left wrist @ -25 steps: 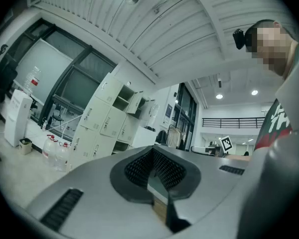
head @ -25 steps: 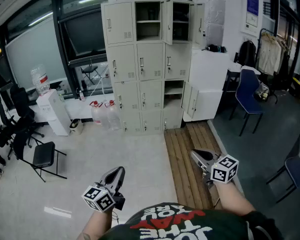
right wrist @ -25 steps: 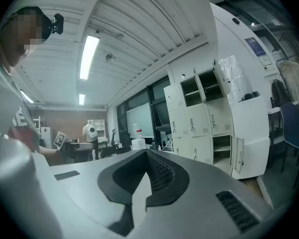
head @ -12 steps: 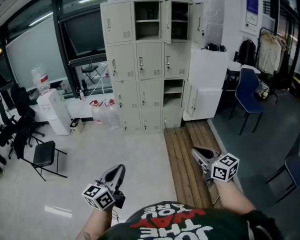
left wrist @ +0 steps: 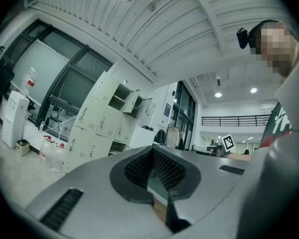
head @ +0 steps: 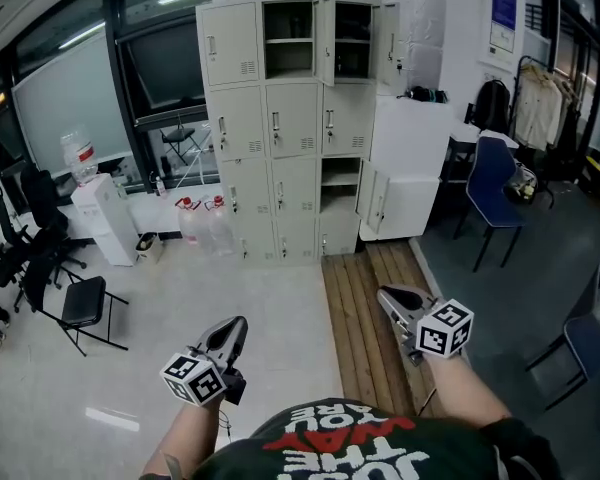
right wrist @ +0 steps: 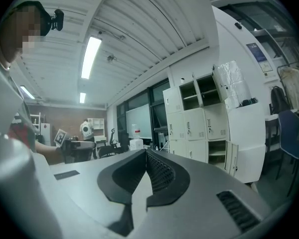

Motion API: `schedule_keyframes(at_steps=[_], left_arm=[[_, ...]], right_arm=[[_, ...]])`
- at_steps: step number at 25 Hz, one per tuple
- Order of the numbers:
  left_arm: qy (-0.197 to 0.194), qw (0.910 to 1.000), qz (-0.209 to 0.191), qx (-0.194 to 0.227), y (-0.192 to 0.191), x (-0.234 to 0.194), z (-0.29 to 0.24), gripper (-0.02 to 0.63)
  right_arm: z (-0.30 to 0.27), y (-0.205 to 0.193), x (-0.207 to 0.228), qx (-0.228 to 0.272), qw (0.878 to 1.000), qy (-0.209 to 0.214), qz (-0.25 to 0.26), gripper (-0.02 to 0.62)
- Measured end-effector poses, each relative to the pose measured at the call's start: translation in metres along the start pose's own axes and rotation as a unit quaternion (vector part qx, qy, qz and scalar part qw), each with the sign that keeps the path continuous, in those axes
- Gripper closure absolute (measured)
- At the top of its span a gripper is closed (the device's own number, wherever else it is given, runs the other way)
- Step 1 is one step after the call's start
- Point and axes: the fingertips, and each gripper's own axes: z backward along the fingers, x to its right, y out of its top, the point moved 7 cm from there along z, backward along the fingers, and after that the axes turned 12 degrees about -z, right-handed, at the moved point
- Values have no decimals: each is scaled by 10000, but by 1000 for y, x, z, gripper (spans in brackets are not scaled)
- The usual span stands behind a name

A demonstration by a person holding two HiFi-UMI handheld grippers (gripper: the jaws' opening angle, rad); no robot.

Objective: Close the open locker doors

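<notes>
Lockers (head: 238,118) ahead, doors open; left tool (head: 241,321), right tool (head: 383,292) edged forward, both closed, empty.

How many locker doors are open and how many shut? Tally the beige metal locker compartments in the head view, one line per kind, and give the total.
Open beige metal locker compartments: 3
Shut beige metal locker compartments: 9
Total: 12
</notes>
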Motion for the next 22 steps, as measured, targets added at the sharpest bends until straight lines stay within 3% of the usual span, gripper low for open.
schedule_keyframes(at_steps=[14, 22], left_arm=[[-5, 9997, 190, -183, -13, 27, -73, 603], [-49, 9990, 365, -250, -37, -25, -91, 603]], right_arm=[[10, 21, 58, 67, 10000, 61, 38, 560], [-42, 12, 80, -15, 10000, -56, -6, 560]])
